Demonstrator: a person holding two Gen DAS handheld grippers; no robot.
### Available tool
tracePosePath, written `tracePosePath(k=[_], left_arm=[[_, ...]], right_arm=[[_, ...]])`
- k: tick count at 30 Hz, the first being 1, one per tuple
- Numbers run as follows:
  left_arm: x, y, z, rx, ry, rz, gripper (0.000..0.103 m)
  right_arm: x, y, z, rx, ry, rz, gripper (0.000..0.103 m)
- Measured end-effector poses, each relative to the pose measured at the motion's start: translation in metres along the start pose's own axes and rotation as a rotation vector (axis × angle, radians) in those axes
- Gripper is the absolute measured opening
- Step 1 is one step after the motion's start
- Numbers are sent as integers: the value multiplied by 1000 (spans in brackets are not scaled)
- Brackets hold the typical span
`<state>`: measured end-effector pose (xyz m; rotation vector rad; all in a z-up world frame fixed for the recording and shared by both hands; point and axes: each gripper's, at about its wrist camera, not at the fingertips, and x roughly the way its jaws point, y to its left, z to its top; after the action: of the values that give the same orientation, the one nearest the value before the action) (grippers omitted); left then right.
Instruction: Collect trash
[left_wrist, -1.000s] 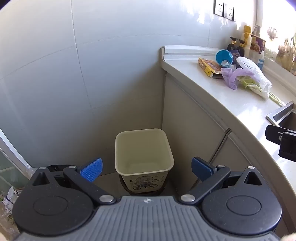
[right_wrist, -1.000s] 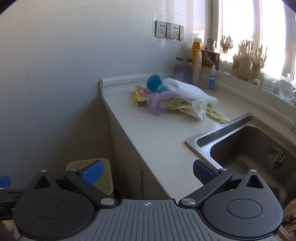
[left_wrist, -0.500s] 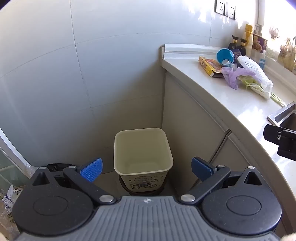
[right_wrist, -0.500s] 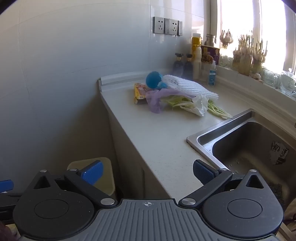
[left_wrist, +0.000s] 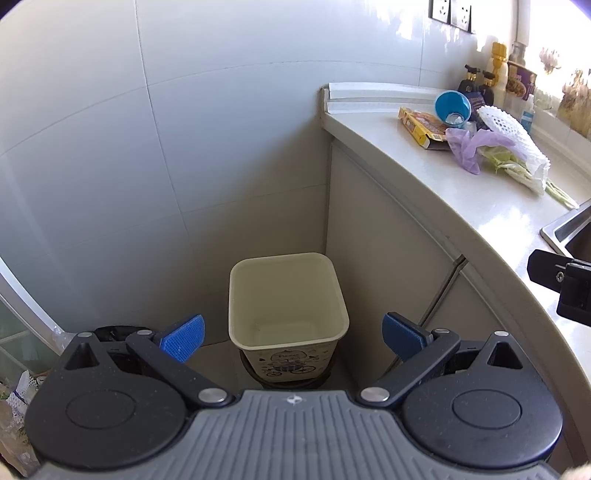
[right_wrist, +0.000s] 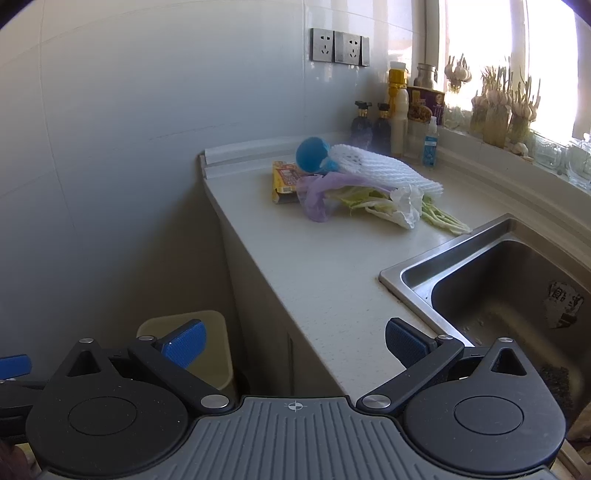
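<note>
Left wrist view looks down on a cream waste bin (left_wrist: 288, 299) standing on the floor in the corner between the tiled wall (left_wrist: 147, 129) and the cabinet side, its inside bare; the left gripper (left_wrist: 291, 338) hangs above it with both blue pads spread wide and nothing between them; off to the right, part of the right gripper (left_wrist: 565, 284) shows over the countertop (left_wrist: 461, 206) edge; the right wrist view has the right gripper (right_wrist: 293, 341) spread just as wide and holding nothing, poised over the near end of the countertop (right_wrist: 332, 266) beside the steel sink (right_wrist: 498, 280); the trash lies in a heap at the far end of the counter, well apart from both grippers: a yellow snack box (right_wrist: 282, 181), a blue cup (right_wrist: 312, 154) on its side, white foam netting (right_wrist: 384, 168), a crumpled purple bag (right_wrist: 319, 195) and green vegetable scraps (right_wrist: 436, 216) all touching or overlapping; bottles (right_wrist: 380, 127) stand against the wall behind them, below the wall sockets (right_wrist: 340, 46)
</note>
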<state>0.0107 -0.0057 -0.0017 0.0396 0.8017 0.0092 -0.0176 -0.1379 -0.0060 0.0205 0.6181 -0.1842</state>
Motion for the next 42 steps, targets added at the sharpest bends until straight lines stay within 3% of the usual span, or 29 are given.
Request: tracePosePath(k=[42], left_arm=[[-1,-4,4,5,-10,9,103]], right_arm=[[5,-6,8,-13,4,-9,103]])
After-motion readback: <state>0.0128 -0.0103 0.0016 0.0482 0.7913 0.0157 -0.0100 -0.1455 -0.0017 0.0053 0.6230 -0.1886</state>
